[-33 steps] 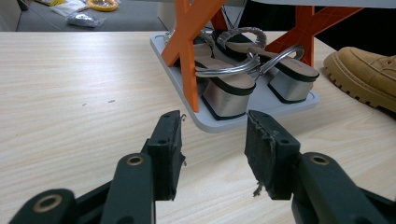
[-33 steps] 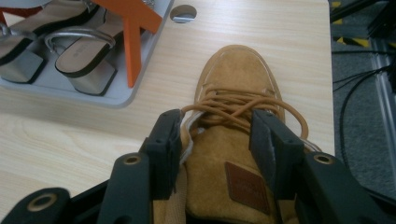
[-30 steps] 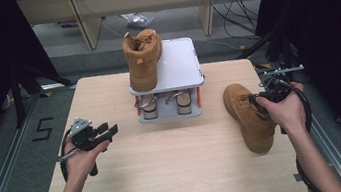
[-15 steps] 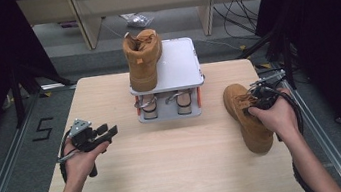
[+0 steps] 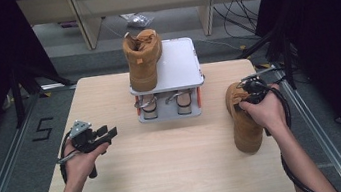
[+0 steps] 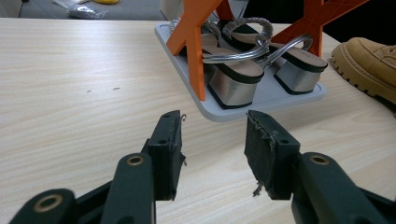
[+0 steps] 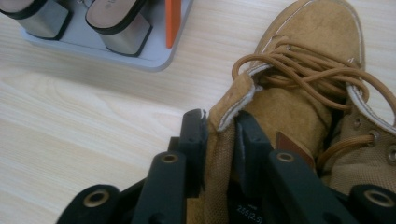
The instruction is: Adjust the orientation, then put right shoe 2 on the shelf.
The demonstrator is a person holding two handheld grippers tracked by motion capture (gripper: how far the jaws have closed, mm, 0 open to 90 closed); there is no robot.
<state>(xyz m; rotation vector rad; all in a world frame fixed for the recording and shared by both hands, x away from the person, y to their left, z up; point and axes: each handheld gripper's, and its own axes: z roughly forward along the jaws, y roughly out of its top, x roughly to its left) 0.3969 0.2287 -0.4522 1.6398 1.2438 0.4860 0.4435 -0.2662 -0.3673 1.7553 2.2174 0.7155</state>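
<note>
A tan lace-up boot (image 5: 245,122) lies on the table at the right, toe toward me. My right gripper (image 5: 248,96) is at its ankle opening. In the right gripper view the jaws (image 7: 219,123) have just been closing and now pinch the boot's collar (image 7: 224,154) between the pads. A matching boot (image 5: 143,59) stands upright on the left of the grey rack's top shelf (image 5: 178,59). My left gripper (image 5: 108,133) hovers over the table's left side, open with nothing between its jaws (image 6: 212,135), pointing at the rack's base (image 6: 261,100).
Silver block-heeled sandals (image 5: 164,104) (image 6: 243,74) sit on the rack's lower tier between orange supports (image 6: 191,42). The rack stands at the table's far middle. Bare wood (image 5: 168,167) spreads between my hands. Cables and shelving lie on the floor beyond the table.
My right hand has moved left onto the boot, and its jaws have closed on the collar. The left hand has kept still.
</note>
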